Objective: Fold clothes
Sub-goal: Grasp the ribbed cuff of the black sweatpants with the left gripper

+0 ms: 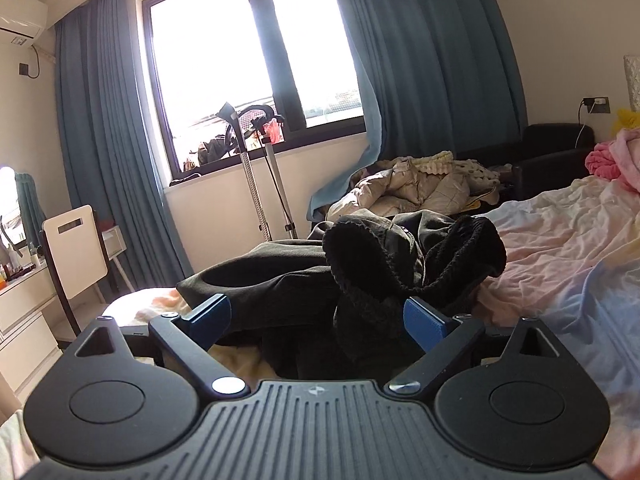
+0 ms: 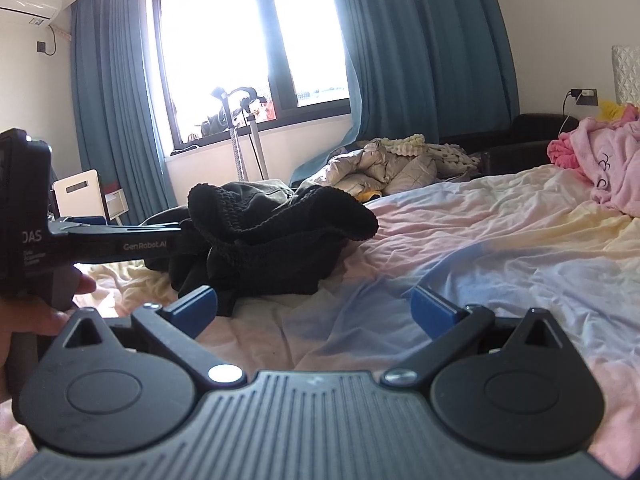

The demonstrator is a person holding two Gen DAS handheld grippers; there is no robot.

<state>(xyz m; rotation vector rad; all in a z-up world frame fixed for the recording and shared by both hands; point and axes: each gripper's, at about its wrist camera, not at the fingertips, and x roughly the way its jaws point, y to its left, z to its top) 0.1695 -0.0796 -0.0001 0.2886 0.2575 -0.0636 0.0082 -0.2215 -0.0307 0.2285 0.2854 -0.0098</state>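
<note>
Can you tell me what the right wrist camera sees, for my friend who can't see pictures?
The right gripper is open and empty, low over a rumpled pastel bed sheet. A crumpled pile of black clothes lies ahead to its left, with the left gripper reaching into it from the side. Behind are a bright window and blue curtains.

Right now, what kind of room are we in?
Most likely a home bedroom: a bed with rumpled pastel sheets, blue curtains at the window, and a wall air conditioner.
</note>
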